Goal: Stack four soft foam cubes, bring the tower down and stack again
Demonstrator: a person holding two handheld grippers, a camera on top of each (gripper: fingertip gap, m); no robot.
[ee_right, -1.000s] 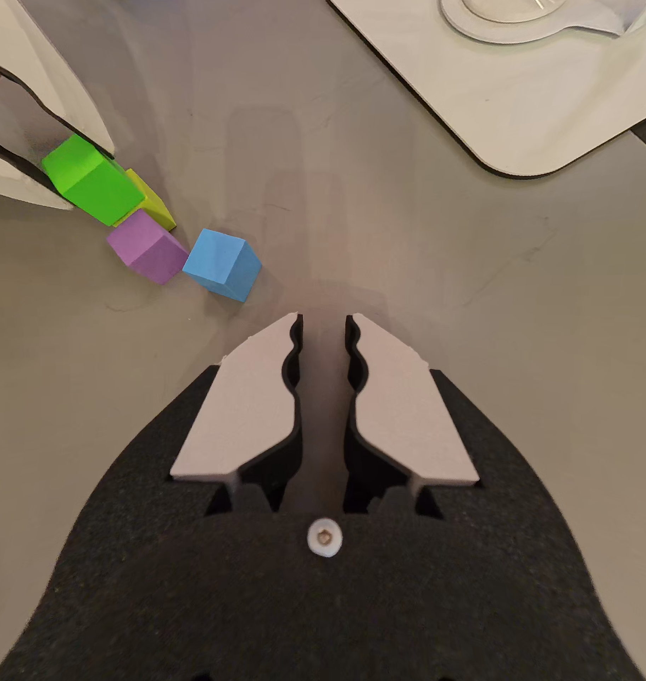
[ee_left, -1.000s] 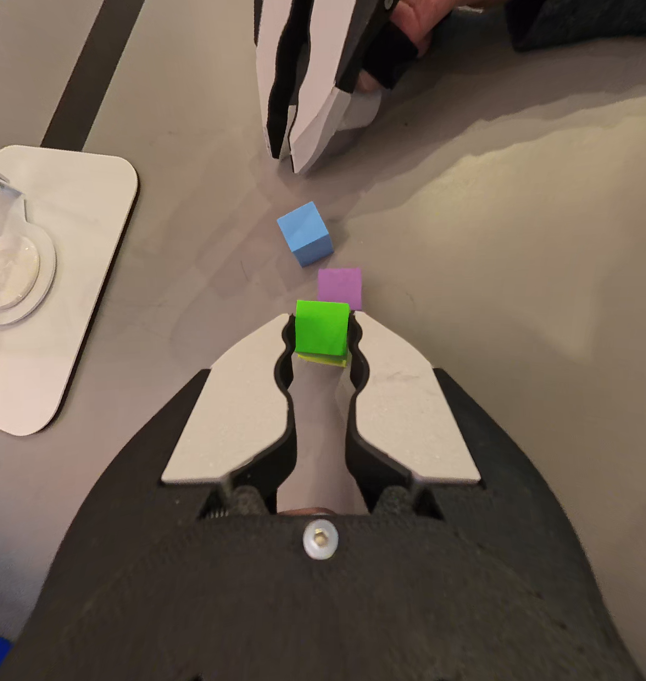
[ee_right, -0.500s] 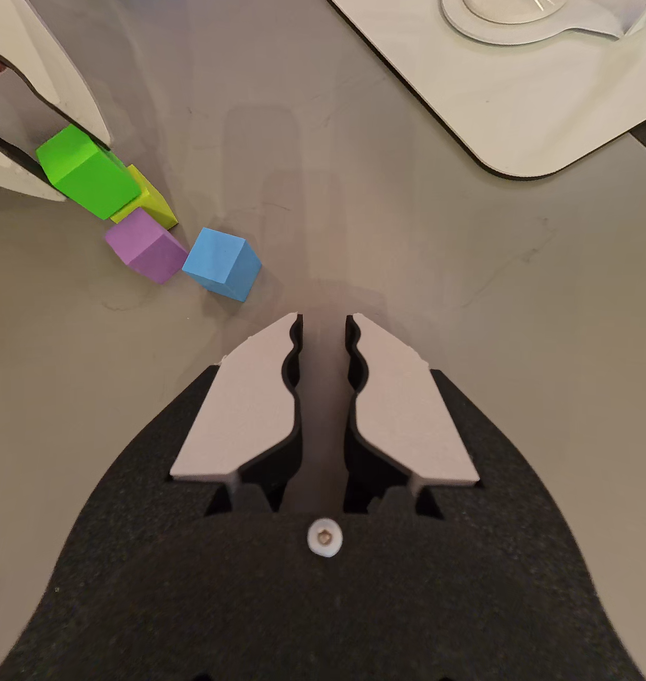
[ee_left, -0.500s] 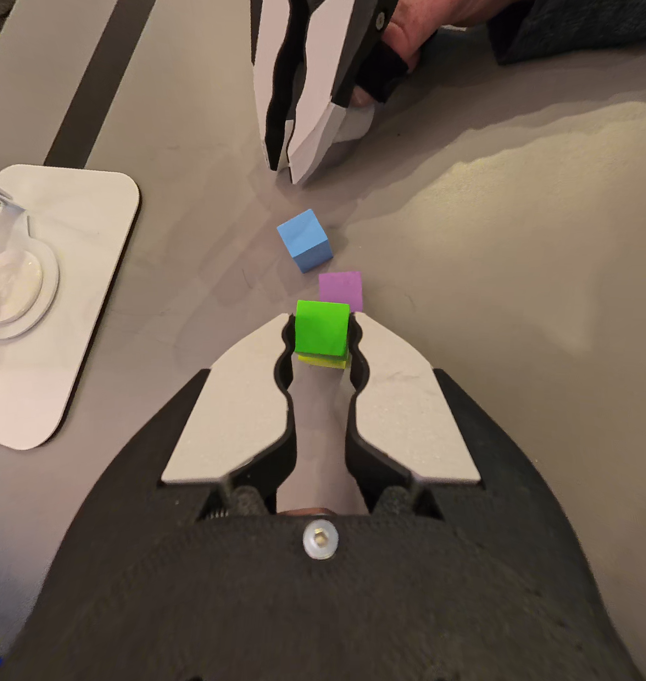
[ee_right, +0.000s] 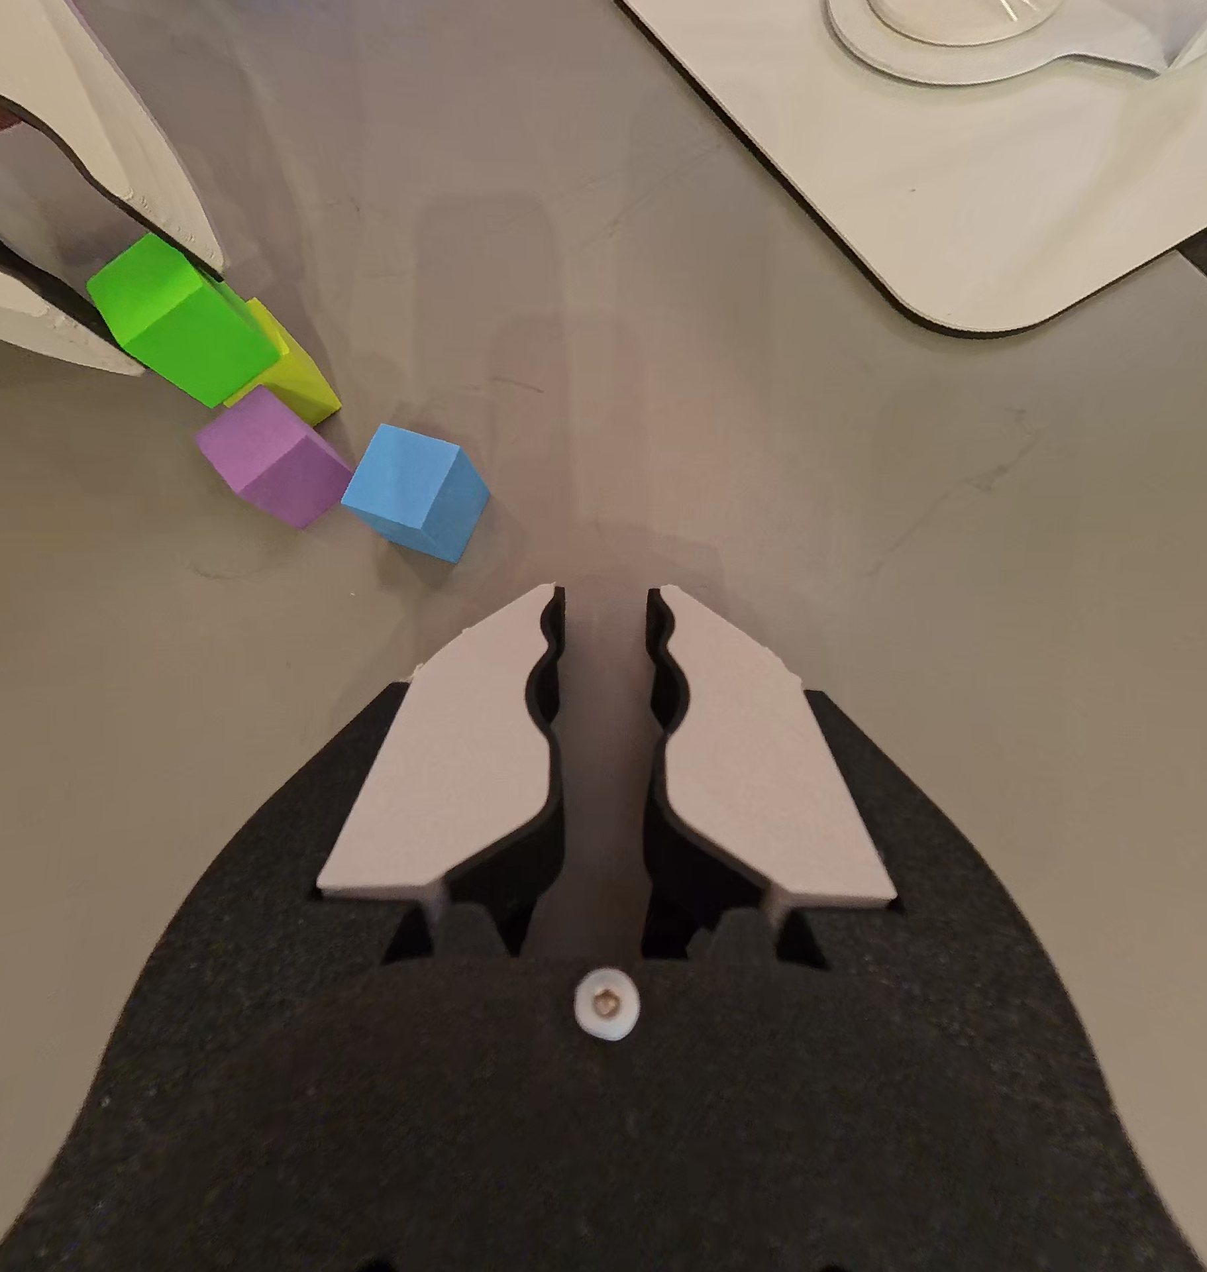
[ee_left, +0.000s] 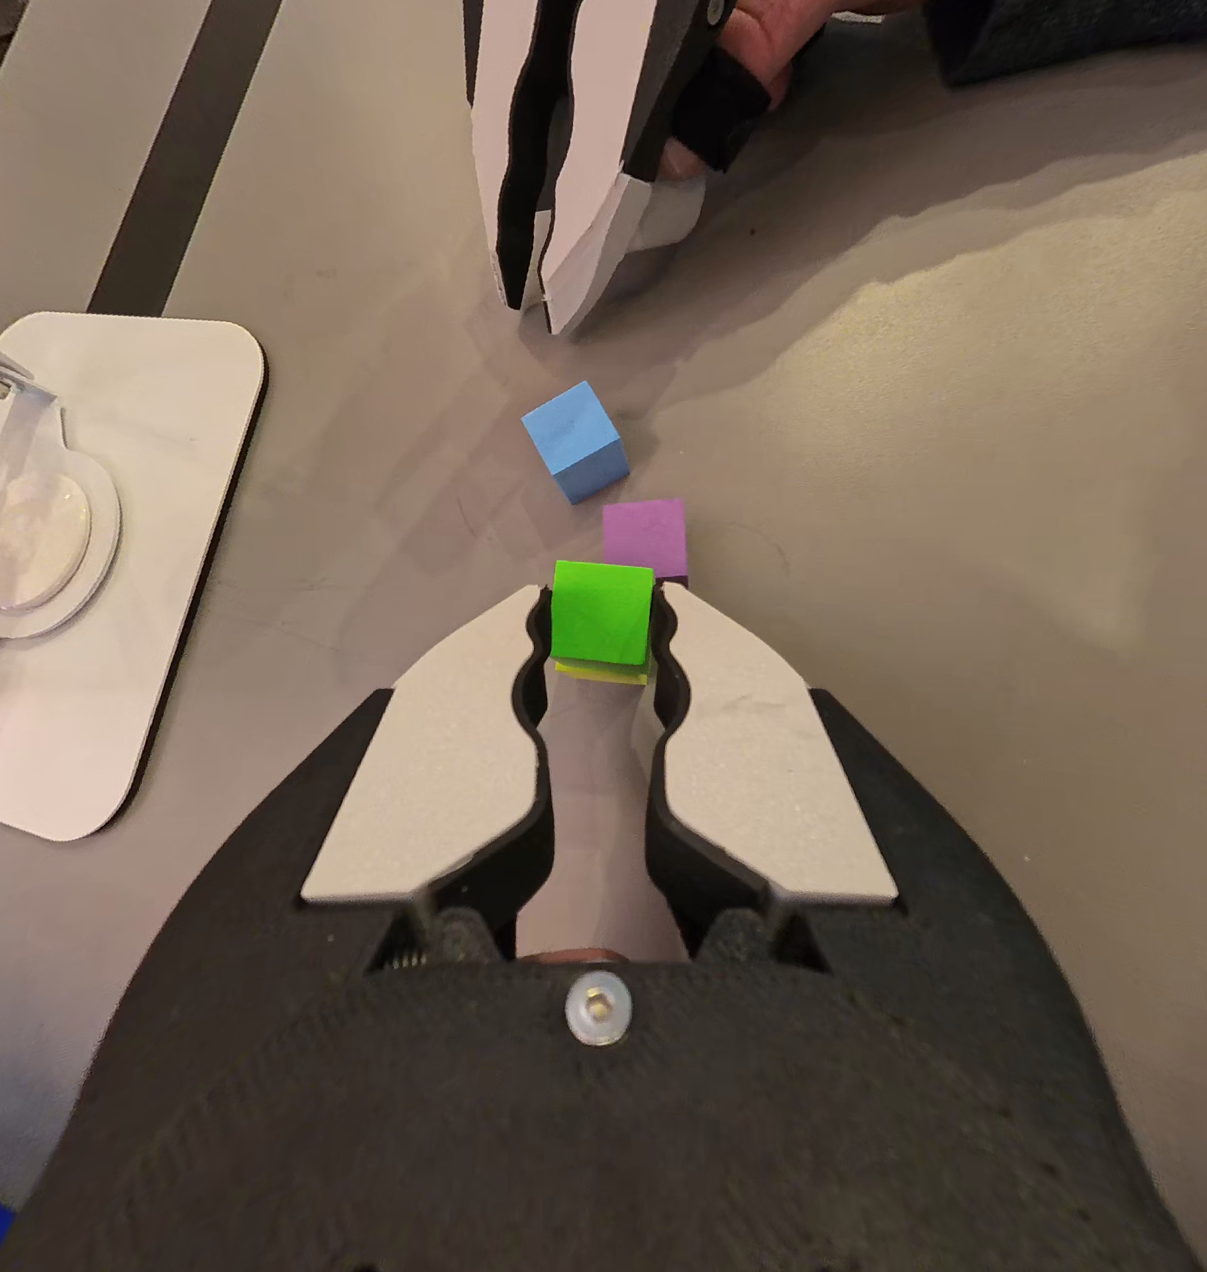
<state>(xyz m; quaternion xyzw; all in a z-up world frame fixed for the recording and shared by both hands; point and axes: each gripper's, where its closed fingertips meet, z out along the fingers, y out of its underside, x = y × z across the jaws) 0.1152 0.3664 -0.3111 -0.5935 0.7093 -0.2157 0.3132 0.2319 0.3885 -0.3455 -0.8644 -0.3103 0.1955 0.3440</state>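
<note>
My left gripper (ee_left: 602, 606) is shut on a green foam cube (ee_left: 601, 612) and holds it right over a yellow-green cube (ee_left: 604, 673) that lies on the grey table. The right wrist view shows the same green cube (ee_right: 174, 316) between the left fingers, on the yellow-green cube (ee_right: 298, 378). A purple cube (ee_left: 645, 537) lies just beyond, and a blue cube (ee_left: 577, 440) farther on. My right gripper (ee_right: 604, 599) is open and empty, close to the blue cube (ee_right: 415, 489) and the purple cube (ee_right: 270, 454). It also shows in the left wrist view (ee_left: 559, 172), held by a hand.
A white board (ee_left: 139, 550) with a clear plastic holder (ee_left: 16, 523) lies at the left in the left wrist view, and at the top right in the right wrist view (ee_right: 965, 172). A dark stripe (ee_left: 153, 193) crosses the table beyond it. Across from one pair of fingers to the other is roughly 12 cm.
The left gripper keeps its hold on the green cube and has shifted only slightly over the yellow-green cube. The right gripper has stayed still and open.
</note>
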